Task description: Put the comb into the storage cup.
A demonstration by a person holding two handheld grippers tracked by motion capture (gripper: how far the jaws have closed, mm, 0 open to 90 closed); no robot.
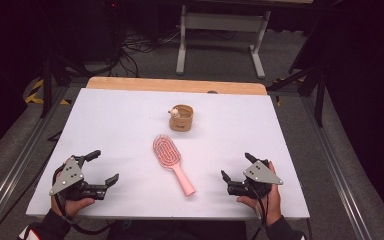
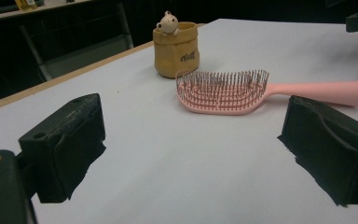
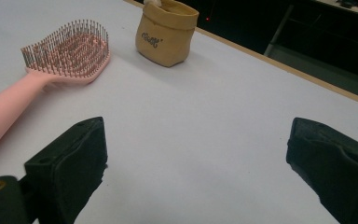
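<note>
High view, surface: white tabletop, wooden far edge, dark room.
Brush: pink plastic vented hairbrush, centre, bristles up.
Pouch: tan pouch, upper centre.
Grippers: left gripper, right gripper, jaws wide, empty.

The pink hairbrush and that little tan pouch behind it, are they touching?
Apart. In the high view a strip of bare white table separates the hairbrush head from the tan pouch; the left gripper view shows that gap too.

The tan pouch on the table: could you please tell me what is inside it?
A small pale toy figure peeks over the rim of the tan pouch. Its head shows; its body and anything else in the pouch are hidden by the wall.
</note>
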